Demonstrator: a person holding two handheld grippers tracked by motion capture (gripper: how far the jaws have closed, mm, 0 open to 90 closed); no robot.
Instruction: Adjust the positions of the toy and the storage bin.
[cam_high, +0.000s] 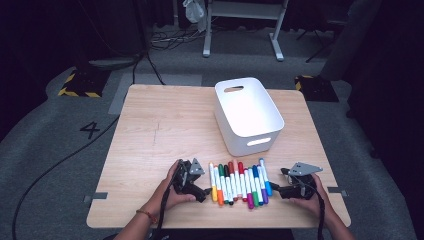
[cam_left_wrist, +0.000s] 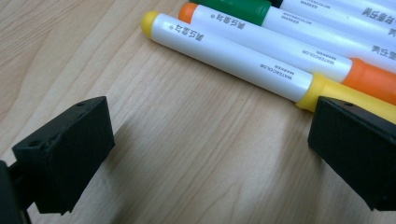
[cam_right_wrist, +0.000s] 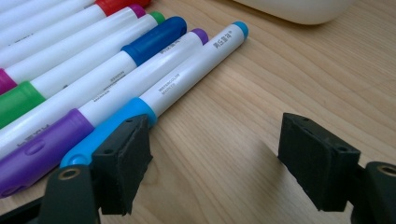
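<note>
A row of several coloured markers (cam_high: 239, 183) lies side by side near the table's front edge. My left gripper (cam_high: 205, 192) rests just left of the row, and my right gripper (cam_high: 275, 189) just right of it. In the left gripper view my left gripper (cam_left_wrist: 210, 154) is open over bare wood, its right jaw overlapping the cap of the yellow marker (cam_left_wrist: 233, 58), with an orange marker (cam_left_wrist: 280, 46) beyond. In the right gripper view my right gripper (cam_right_wrist: 219, 158) stands open over bare wood, its left jaw in front of the cap of the light blue marker (cam_right_wrist: 187, 74); a purple marker (cam_right_wrist: 116, 102) lies beside it.
A white bin (cam_high: 248, 114) with handle slots stands behind the markers, right of the table's middle; its lower wall (cam_right_wrist: 294, 9) shows in the right gripper view. The wooden table (cam_high: 160, 130) has bare room on its left half. Cables and a desk frame lie on the floor beyond.
</note>
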